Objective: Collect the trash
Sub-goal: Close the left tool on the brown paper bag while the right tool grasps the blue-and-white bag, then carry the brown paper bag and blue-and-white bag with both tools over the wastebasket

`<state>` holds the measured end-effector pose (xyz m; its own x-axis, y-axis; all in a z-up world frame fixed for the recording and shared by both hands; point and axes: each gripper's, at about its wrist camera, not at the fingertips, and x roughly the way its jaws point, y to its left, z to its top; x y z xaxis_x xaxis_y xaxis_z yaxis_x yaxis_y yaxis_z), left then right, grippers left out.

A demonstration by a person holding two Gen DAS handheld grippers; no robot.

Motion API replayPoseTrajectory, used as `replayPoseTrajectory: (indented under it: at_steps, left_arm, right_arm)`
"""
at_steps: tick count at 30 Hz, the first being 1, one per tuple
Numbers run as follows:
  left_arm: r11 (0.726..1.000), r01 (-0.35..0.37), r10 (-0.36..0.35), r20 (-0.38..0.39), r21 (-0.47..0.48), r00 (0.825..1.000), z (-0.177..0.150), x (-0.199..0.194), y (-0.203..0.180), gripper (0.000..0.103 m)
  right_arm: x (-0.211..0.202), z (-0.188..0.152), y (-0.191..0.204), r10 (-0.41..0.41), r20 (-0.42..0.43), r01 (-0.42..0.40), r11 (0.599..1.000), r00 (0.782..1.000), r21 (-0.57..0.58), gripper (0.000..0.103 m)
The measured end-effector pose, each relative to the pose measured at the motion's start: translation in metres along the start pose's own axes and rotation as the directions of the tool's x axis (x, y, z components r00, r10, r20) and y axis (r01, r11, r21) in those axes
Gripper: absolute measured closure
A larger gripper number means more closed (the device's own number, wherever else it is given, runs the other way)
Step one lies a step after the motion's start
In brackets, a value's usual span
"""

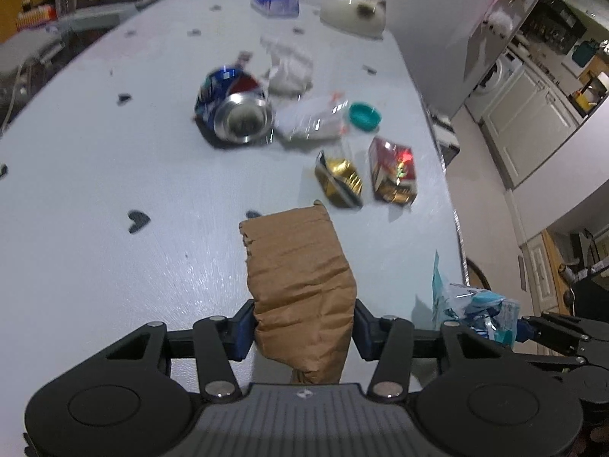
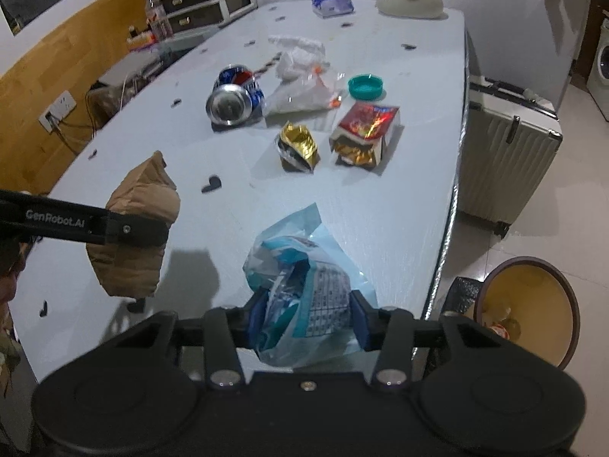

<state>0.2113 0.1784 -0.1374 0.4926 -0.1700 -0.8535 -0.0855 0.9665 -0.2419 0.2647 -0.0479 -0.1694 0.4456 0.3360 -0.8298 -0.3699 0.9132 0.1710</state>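
- Near the table's (image 2: 399,205) front edge, the left gripper (image 1: 302,321) pinched a brown paper bag (image 1: 300,266).
- Just right, the right gripper (image 2: 308,321) clamped a blue plastic wrapper (image 2: 304,285), both lifted.

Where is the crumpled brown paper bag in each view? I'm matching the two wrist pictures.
Left wrist: crumpled brown paper bag, bottom centre, clamped in the left gripper.
Right wrist: same bag, left edge, lifted off the table.
Shared landmark: crushed blue drinks can, beyond it on the table.
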Motion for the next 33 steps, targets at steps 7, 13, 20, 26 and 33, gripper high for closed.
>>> replayPoseTrajectory:
  at_steps: [7, 13, 20, 26, 33]
  left_arm:
    - [1.000, -0.013, 0.010, 0.095, 0.024, 0.995, -0.005, -0.037, -0.014, 0.052]
    - [0.999, -0.019, 0.011, 0.166, 0.050, 0.986, -0.014, -0.066, -0.025, 0.052]
    - [0.995, -0.015, -0.006, 0.224, 0.094, 0.974, -0.022, -0.087, -0.039, 0.052]
    - [0.992, -0.031, 0.001, 0.239, 0.123, 0.971, -0.027, -0.091, -0.054, 0.052]
    - [0.989, -0.027, -0.007, 0.229, 0.142, 0.973, -0.031, -0.083, -0.089, 0.052]
  right_arm:
    - [-0.036, 0.002, 0.001, -0.010, 0.091, 0.006, 0.999, 0.996, 0.046, 0.057]
    - [-0.066, -0.001, 0.005, -0.024, 0.154, 0.013, 0.997, 0.988, 0.072, 0.057]
    - [-0.101, -0.005, 0.009, -0.064, 0.231, 0.040, 0.993, 0.971, 0.107, 0.057]
    - [-0.123, -0.011, 0.004, -0.096, 0.269, 0.059, 0.988, 0.958, 0.142, 0.057]
    - [-0.139, -0.022, -0.025, -0.123, 0.272, 0.078, 0.982, 0.954, 0.170, 0.057]
